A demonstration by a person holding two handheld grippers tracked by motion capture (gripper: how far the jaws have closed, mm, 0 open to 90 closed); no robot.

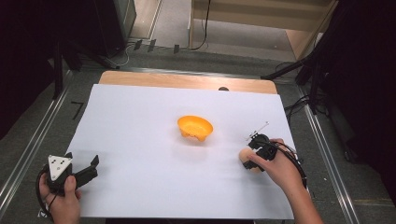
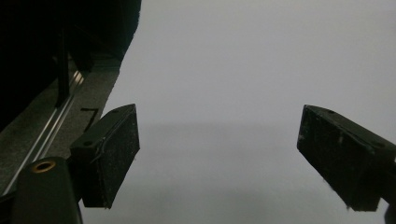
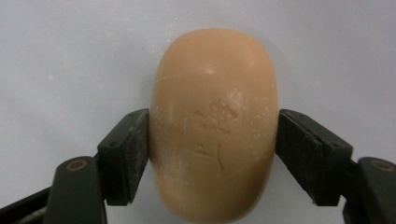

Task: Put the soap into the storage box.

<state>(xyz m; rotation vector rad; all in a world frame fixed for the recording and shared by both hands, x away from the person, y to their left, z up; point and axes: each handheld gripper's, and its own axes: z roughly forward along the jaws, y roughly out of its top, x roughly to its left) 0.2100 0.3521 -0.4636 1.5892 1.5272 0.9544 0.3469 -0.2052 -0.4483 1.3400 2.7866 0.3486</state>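
Note:
A tan oval bar of soap (image 3: 215, 126) with a stamped mark lies between the jaws of my right gripper (image 3: 214, 149), and both pads press on its sides. From above, the soap (image 1: 244, 157) peeks out beside the right gripper (image 1: 254, 151) at the sheet's right side, close over the white sheet. An orange bowl (image 1: 195, 128) stands mid-table, up and to the left of that hand. My left gripper (image 1: 95, 165) rests at the sheet's front left corner; its jaws stand wide apart with nothing between them, as my left gripper (image 2: 218, 158) view confirms.
A white sheet (image 1: 140, 140) covers most of the wooden table (image 1: 187, 80). Metal rails and grey floor run along both sides, and dark stands and cables sit beyond the far edge.

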